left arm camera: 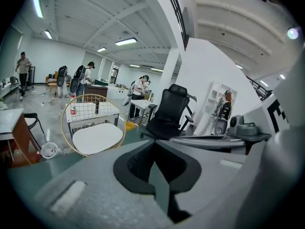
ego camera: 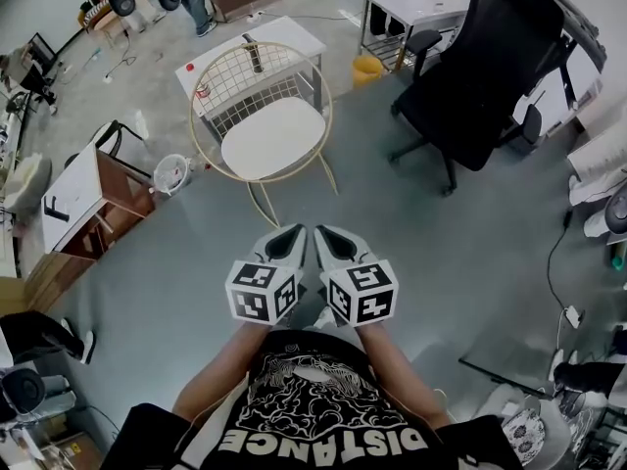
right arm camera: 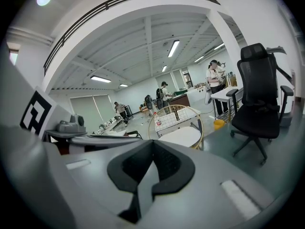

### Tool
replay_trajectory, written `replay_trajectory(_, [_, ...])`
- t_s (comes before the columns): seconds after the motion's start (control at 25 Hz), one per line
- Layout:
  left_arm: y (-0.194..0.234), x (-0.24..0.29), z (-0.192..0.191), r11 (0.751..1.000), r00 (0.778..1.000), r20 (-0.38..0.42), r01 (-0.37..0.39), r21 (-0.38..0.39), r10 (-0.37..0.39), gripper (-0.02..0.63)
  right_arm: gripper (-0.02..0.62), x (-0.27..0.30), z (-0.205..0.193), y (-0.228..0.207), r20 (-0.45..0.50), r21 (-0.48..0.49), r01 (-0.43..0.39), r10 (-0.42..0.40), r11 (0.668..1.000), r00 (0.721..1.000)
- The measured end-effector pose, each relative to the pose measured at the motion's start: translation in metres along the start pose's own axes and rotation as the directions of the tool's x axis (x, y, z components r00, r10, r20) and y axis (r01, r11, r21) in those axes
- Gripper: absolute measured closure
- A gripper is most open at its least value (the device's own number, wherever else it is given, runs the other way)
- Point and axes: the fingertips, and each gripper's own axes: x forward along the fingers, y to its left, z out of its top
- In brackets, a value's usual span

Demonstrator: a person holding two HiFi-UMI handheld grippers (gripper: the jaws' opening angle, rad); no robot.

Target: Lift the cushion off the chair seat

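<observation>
both claws are closed tight with nothing between the jaws: the left gripper (ego camera: 287, 238) and the right gripper (ego camera: 330, 240) sit side by side right in front of us, pointing at the chair and well apart from it

the cushion (ego camera: 272, 137) is a flat white pad lying on the seat of the gold wire chair (ego camera: 235, 86), filling pretty much the whole seat inside the round frame. we'd guess it's light and soft, probably a bit floppy, so pinching it at one spot would likely make it sag or fold. the wire back curves around the far side, so the near front edge looks like the free place to grab. we'd open both claws and take that edge at two spots, one per side. can't tell if it's tied down

the chair stands on a smooth grey-green floor (ego camera: 441, 253) with open space in front of it. a white table (ego camera: 284, 32) is just behind it, a black office chair (ego camera: 480, 67) off to the right, a wood cabinet (ego camera: 88, 199) on the left, and a yellow bin (ego camera: 366, 69) further back. it's a big open workroom, with a few people busy far off
</observation>
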Motion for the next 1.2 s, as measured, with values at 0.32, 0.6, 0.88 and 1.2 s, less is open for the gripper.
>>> replay_trajectory(0.32, [0.006, 0.014, 0.010, 1.000, 1.000, 0.005, -0.006, -0.003, 0.006, 0.614, 0.595, 0.012, 0.008, -0.011, -0.010, -0.009, -0.007, 0.007, 1.000, 1.000])
replay_trajectory(0.6, [0.025, 0.047, 0.022, 0.999, 0.999, 0.008, 0.031, -0.007, -0.031, 0.614, 0.595, 0.038, 0.021, -0.030, -0.021, -0.017, 0.029, -0.030, 0.999, 0.999])
replay_trajectory(0.88, [0.056, 0.068, 0.044, 0.999, 0.999, -0.009, 0.044, -0.019, -0.044, 0.614, 0.595, 0.074, 0.039, -0.035, -0.048, -0.016, 0.040, -0.041, 0.999, 0.998])
replay_trajectory(1.2, [0.082, 0.096, 0.060, 0.996, 0.997, -0.019, 0.069, -0.054, -0.070, 0.614, 0.595, 0.112, 0.054, -0.050, -0.086, -0.026, 0.057, -0.059, 0.998, 0.995])
